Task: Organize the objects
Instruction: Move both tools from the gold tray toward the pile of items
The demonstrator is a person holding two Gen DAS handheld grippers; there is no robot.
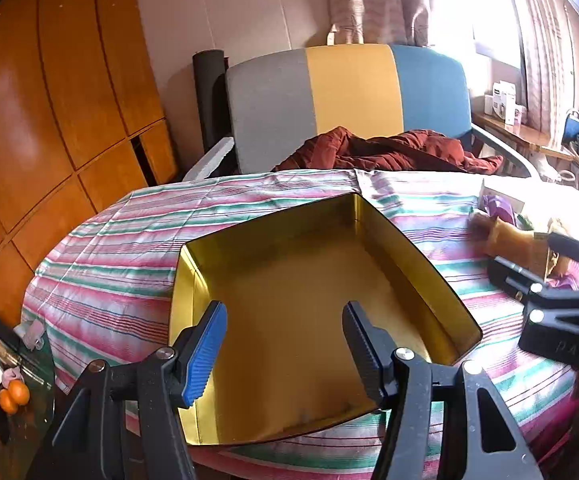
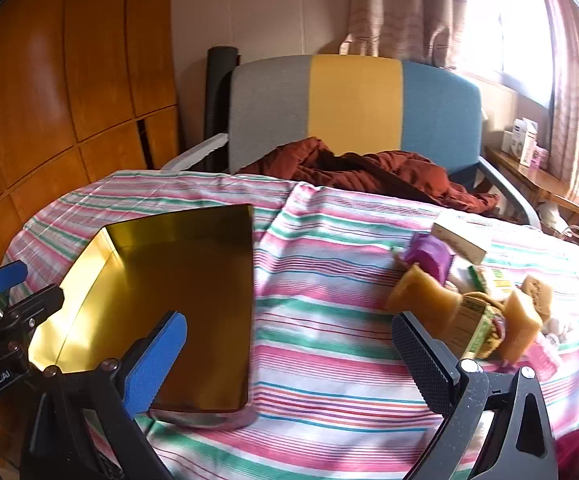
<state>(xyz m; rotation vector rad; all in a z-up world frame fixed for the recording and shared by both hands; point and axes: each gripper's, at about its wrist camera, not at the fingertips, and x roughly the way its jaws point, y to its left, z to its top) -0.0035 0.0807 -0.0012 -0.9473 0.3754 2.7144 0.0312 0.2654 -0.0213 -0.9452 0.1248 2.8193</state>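
A counter (image 2: 329, 360) draped in a loose striped cloth (image 2: 329, 240) carries an empty gold tin (image 1: 289, 280) on its left side and a heap of snack packets (image 2: 469, 300) to the right, well apart from the tin. The left gripper (image 1: 285, 344) hovers over the tin, jaws apart and holding nothing. The right gripper (image 2: 289, 360) hangs between tin and packets, jaws wide and empty. The packets overlap, so a grab may catch two or pinch the cloth, dragging it and shifting the tin.
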